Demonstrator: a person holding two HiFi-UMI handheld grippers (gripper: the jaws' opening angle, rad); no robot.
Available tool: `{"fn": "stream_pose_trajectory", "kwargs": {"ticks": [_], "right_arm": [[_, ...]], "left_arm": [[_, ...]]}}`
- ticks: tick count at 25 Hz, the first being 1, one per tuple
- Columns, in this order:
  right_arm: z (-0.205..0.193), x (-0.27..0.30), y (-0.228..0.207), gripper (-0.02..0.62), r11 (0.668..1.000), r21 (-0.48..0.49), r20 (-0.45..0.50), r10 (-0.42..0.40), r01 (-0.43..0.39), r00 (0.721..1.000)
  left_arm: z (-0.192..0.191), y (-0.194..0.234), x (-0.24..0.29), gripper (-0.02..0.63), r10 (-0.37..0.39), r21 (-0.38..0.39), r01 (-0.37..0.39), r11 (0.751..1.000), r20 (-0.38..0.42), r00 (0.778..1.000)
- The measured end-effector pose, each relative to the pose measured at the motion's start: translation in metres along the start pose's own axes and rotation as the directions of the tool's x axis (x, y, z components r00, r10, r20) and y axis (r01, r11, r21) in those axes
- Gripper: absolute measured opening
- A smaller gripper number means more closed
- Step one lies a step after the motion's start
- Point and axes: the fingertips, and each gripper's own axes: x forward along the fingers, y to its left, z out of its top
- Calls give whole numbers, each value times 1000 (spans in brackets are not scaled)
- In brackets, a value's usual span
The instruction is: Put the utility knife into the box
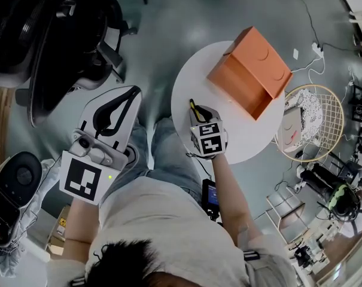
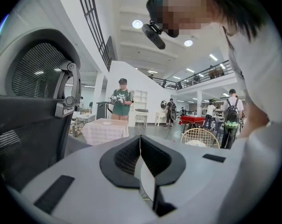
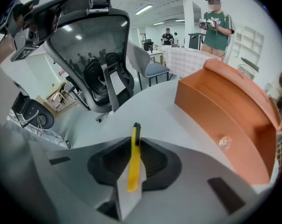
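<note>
White round table [image 1: 189,82] is filling mid-frame in the head view. Over its lower edge we are holding the right gripper [image 1: 198,113], its jaws clamping the knife [image 3: 133,164], whose long axis is running along the jaws and pointing forward. We are facing the box [image 1: 249,70], lying ahead toward the upper right. Our left gripper [image 1: 112,117], jaws together on nothing, is hanging off the table at lower left, much farther from the box.

**My count from where I stand**

I hold two grippers: the left gripper [image 2: 141,141] and the right gripper [image 3: 135,143]. I count one utility knife [image 1: 194,109], one orange box [image 1: 251,70], one round white table [image 1: 186,94], one wire basket [image 1: 330,118] and one black office chair [image 1: 55,34].
</note>
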Motion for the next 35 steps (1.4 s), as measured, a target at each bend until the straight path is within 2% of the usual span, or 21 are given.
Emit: {"fn": "stream_pose_trajectory", "kwargs": {"ticks": [6,11,15,19,23,29,32,35], "right_arm": [[0,1,3,63,995,-99,-27,-16,14,1000],[0,-1,2,60,998,-58,-15,-11,10,1000],[19,-15,5,60,999,-47,49,-11,13,999],[46,-38,2,60,1000,-16,155,-10,13,988],[78,-75,-4,60,1000,20,288,-14,9,958],[114,-139,-18,60,998,56,459,-49,27,887],[124,-167,-29,59,996,77,519,-80,46,851],[127,-187,-39,60,992,97,549,-117,75,827]], "left_arm": [[-1,0,4,14,-3,-1,3,1000,-1,1000],[2,-4,6,14,-20,14,20,1000,-5,1000],[10,-4,7,14,-37,28,37,999,-1,999],[14,-13,17,14,-73,43,72,996,11,997],[19,-26,28,14,-115,57,114,992,21,993],[30,-48,45,14,-183,72,180,981,36,982],[31,-59,58,14,-222,69,218,973,42,974],[33,-71,70,14,-265,71,261,963,53,963]]}}
